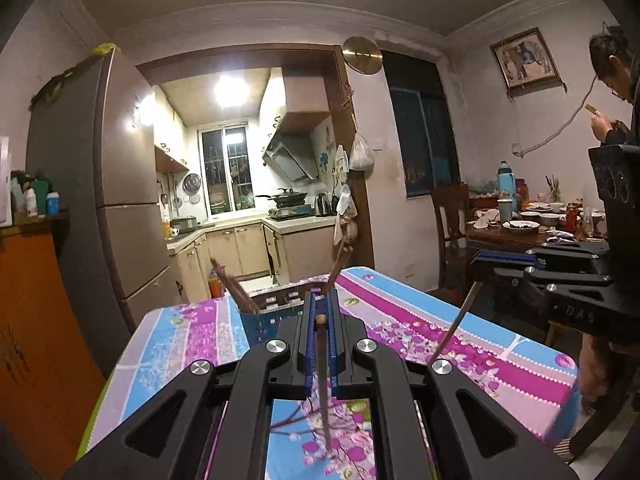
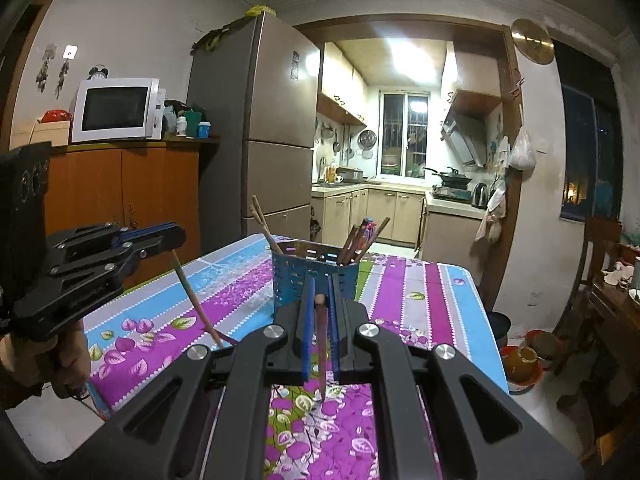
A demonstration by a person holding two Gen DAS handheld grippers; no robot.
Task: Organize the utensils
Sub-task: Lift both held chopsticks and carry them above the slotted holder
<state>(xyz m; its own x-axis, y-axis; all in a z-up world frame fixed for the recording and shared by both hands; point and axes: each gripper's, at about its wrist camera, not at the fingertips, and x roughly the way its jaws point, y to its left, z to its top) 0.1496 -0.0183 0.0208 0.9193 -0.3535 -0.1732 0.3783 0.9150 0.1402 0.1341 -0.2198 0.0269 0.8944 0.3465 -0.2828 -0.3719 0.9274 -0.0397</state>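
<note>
**Chopsticks held upright above the holder**

Chopsticks: left claw pinches one chopstick, right claw pinches another, both near-vertical, tips down, probably for dropping into the blue holder just ahead on the floral surface. Several chopsticks already stand inside. Claw bodies hide the lower holder wall; how its compartments divide cannot be told.
</note>
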